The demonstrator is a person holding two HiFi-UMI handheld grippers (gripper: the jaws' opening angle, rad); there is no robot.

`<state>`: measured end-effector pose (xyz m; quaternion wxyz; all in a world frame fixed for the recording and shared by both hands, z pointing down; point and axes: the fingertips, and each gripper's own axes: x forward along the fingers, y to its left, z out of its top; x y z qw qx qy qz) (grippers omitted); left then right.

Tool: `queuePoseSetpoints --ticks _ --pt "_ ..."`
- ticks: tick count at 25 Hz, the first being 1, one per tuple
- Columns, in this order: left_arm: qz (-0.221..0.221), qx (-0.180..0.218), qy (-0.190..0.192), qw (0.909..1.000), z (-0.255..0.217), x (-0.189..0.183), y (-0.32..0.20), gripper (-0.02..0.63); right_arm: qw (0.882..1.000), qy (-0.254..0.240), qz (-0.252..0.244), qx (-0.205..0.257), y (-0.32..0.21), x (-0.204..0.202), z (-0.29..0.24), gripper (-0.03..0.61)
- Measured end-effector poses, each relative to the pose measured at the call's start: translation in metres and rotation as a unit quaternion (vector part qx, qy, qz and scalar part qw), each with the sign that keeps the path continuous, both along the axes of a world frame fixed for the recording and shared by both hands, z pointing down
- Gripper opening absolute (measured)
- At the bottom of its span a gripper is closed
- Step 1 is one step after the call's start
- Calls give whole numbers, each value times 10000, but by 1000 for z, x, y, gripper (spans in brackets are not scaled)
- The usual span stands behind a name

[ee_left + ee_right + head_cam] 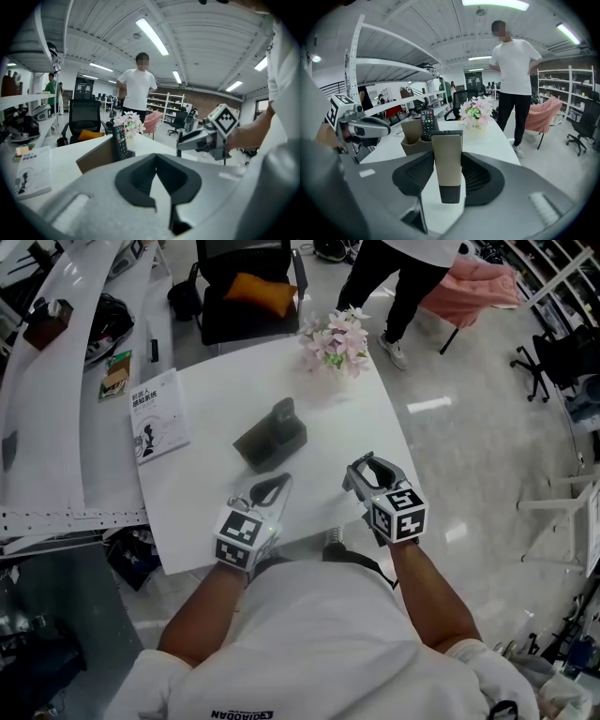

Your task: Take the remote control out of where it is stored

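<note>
A dark holder point(262, 444) stands mid-table with a black remote point(283, 413) upright in it; both gripper views show them too, the holder point(98, 158) point(411, 137) and the black remote point(121, 140) point(426, 123). My right gripper point(371, 468) point(447, 165), near the table's front right edge, is shut on a slim beige remote point(446, 143) held upright between its pads. My left gripper point(270, 491) point(156, 161) hovers at the front edge just short of the holder, jaws shut and holding nothing.
A vase of pink flowers point(336, 341) stands at the far table edge. A booklet point(157, 425) lies at the left. Behind the table are a black chair point(246, 292) with an orange cushion and a standing person point(398, 282). White shelving point(56, 409) borders the left.
</note>
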<state>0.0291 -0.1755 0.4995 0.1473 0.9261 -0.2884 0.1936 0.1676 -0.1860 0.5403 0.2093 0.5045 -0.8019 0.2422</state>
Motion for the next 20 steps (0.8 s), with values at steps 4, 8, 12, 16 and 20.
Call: queuePoseSetpoints --ticks 4,8,12,16,20 --pt "16 -41 -42 10000 3 6 -1 2 9993 96 118 -333 4 13 22 192" --pt "-58 -76 -97 9999 8 5 -2 2 9986 112 165 -495 2 19 37 192" --pt "-168 -159 -138 9996 14 4 -5 2 9986 78 147 -504 -10 20 44 189" --pt "-270 -183 -159 9993 17 2 -7 2 9983 123 103 -555 -27 18 53 186" --pt "-410 -176 -185 9988 19 -2 -13 2 9978 156 38 -649 -45 13 68 186"
